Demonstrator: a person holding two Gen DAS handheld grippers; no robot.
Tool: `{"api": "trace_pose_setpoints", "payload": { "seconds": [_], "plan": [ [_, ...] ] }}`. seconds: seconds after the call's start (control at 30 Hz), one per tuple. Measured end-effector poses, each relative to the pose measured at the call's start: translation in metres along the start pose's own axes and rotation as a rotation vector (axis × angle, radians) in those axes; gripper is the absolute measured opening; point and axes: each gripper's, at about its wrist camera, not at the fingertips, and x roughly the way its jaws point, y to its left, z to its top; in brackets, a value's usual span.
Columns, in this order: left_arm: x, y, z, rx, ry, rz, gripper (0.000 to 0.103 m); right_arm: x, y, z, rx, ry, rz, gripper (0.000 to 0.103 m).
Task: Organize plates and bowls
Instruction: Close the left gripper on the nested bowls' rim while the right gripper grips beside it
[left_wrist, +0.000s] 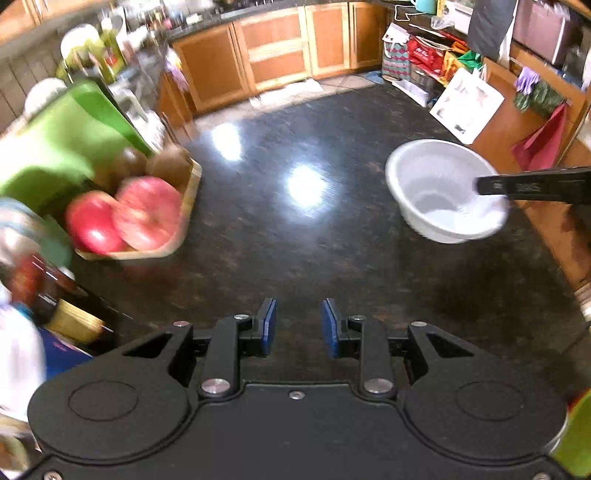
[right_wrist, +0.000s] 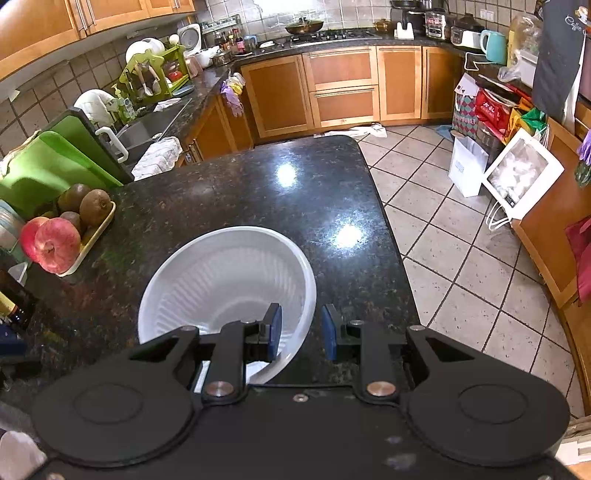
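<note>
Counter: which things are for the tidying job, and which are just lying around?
Job: bowl; right gripper, gripping its rim; left gripper, empty.
Lying about: apples, kiwis, fruit tray, green boards.

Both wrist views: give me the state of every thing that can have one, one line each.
left gripper: open, nothing between the pads.
right gripper: jaws astride the bowl's rim; grip unclear.
white bowl: empty, mouth up.
fruit tray: loaded with apples and kiwis.
cabinet doors: shut.
</note>
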Motion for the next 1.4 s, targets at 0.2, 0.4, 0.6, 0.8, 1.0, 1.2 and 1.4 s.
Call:
{"api": "trace_pose_setpoints", "payload": {
  "seconds": [0.2,0.4,0.6,0.8,1.0,1.2,1.4],
  "plan": [
    [0.015,0.018,0.034,0.010,-0.028,0.076,0.040,-0.003,0.004,-0.001,0.002,0.006,-0.012,0.027],
    [0.043,0.009,0.058,0.009,-0.020,-0.016,0.040,0.003,0.001,-0.002,0.029,0.021,-0.030,0.024],
    [0.065,-0.014,0.077,0.040,-0.009,-0.086,0.040,0.007,0.001,0.000,0.032,0.020,-0.044,0.024],
    [0.067,-0.034,0.085,0.080,-0.052,-0.144,0.040,0.010,0.001,-0.001,0.039,0.020,-0.054,0.024],
    [0.073,-0.049,0.086,0.109,-0.058,-0.169,0.039,0.010,0.004,-0.002,0.027,0.020,-0.069,0.023],
    [0.074,-0.052,0.083,0.096,-0.066,-0.184,0.039,0.009,0.004,-0.002,0.026,0.017,-0.075,0.023],
    [0.059,-0.036,0.086,0.047,-0.083,-0.250,0.039,0.009,0.004,-0.001,0.027,0.014,-0.069,0.023]
  ]
}}
